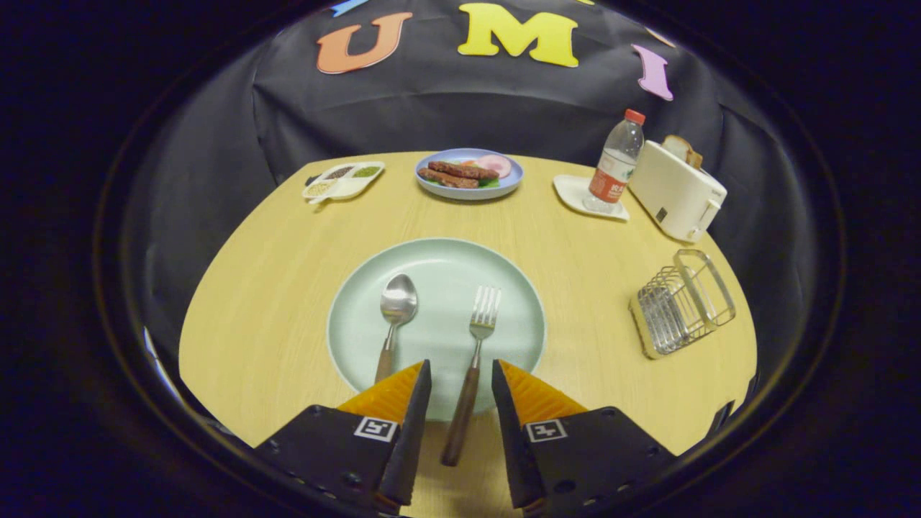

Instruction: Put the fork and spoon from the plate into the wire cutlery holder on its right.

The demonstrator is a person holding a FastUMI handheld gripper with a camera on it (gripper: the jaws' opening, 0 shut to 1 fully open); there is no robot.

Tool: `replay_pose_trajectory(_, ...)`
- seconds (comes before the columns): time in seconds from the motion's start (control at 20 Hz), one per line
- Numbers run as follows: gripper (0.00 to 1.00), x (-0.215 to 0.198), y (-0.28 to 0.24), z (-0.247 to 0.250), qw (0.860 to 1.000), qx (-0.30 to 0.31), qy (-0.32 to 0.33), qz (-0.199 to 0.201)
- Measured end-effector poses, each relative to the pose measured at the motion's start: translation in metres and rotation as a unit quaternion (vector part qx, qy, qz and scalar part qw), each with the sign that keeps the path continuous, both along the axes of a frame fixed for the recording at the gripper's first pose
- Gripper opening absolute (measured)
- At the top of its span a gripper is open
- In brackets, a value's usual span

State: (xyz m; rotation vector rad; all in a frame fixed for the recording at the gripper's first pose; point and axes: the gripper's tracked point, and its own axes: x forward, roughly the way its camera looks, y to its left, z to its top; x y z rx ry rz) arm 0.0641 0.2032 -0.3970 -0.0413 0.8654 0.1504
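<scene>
Table [288,288]: pale wood.
Plate [439,259]: frame centre, round.
Wire cutlery holder [682,302]: right of the plate, mouth tilted upper right.
Gripper [460,381]: bottom centre, fingers apart, straddling the fork handle, gripping nothing.
Fork [475,360]: tines up-frame, handle overhanging the rim.
Spoon [394,316]: bowl up-frame, left of the fork.

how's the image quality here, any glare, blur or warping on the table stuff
Gripper view: strong fisheye warping, so the table edge bows and the wire cutlery holder and toaster lean outward. Lighting is even, with soft shadows. The spoon bowl shows mild glare. The fork is sharp between the open gripper fingers.
</scene>
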Motion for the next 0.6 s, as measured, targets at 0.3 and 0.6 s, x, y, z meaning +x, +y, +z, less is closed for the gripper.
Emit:
replay_pose_trajectory(0.3, 0.29, -0.002, 0.001, -0.026, 0.998, -0.013, 0.059, -0.021)
replay_pose_trajectory(0.6, 0.04, -0.002, -0.003, -0.028, 0.995, -0.021, 0.094, -0.027)
